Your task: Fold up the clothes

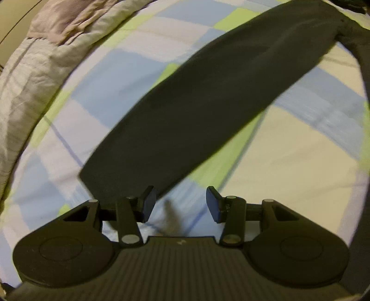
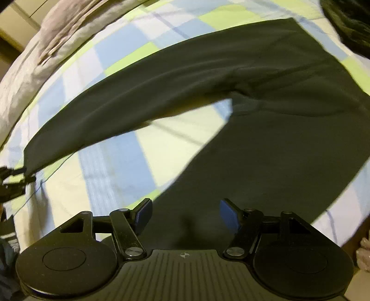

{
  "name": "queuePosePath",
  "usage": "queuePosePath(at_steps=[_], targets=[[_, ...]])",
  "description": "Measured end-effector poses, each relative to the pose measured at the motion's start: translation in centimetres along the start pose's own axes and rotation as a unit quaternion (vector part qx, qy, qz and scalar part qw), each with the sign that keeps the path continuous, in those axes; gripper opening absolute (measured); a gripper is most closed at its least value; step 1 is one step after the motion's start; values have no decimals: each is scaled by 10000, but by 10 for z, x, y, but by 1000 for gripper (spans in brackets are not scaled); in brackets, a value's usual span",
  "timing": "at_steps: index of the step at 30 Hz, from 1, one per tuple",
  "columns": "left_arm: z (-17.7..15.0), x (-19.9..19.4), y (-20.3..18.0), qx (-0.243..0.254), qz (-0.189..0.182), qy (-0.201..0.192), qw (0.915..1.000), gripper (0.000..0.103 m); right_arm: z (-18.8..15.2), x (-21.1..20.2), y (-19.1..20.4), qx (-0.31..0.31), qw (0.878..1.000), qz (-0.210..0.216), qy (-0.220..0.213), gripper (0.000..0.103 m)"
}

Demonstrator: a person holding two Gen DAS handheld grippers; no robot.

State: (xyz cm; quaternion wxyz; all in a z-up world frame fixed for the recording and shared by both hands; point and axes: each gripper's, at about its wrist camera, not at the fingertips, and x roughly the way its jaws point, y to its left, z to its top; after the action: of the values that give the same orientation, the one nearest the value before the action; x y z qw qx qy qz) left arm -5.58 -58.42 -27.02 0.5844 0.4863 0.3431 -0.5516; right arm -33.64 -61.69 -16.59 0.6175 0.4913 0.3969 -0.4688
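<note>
A pair of dark trousers (image 2: 266, 76) lies spread on a checked bed sheet (image 2: 111, 162), legs apart. In the left wrist view one trouser leg (image 1: 208, 97) runs diagonally from upper right to its hem near my left gripper (image 1: 179, 202). The left gripper is open and empty, just beyond the hem's right corner. My right gripper (image 2: 185, 216) is open and empty, hovering over the other trouser leg (image 2: 266, 166) near its hem. The left gripper also shows in the right wrist view (image 2: 13, 183), at the far leg's hem.
A crumpled pale quilt (image 1: 34, 64) lies along the far left side of the bed. Another dark garment (image 2: 346, 20) sits at the top right. The checked sheet (image 1: 289, 157) shows between the legs.
</note>
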Motion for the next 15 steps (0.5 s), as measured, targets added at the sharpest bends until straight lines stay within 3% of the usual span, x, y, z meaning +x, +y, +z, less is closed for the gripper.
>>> queuePosePath(at_steps=[8,15], targets=[[10,-42,-67,-468,-366,137,9981,53,13,-29,-71,337,9991,-276,9,68],[13,-82,-156,-969,-398,467,9934,56,27,-38,-128,-126,9988,-258,399,68]])
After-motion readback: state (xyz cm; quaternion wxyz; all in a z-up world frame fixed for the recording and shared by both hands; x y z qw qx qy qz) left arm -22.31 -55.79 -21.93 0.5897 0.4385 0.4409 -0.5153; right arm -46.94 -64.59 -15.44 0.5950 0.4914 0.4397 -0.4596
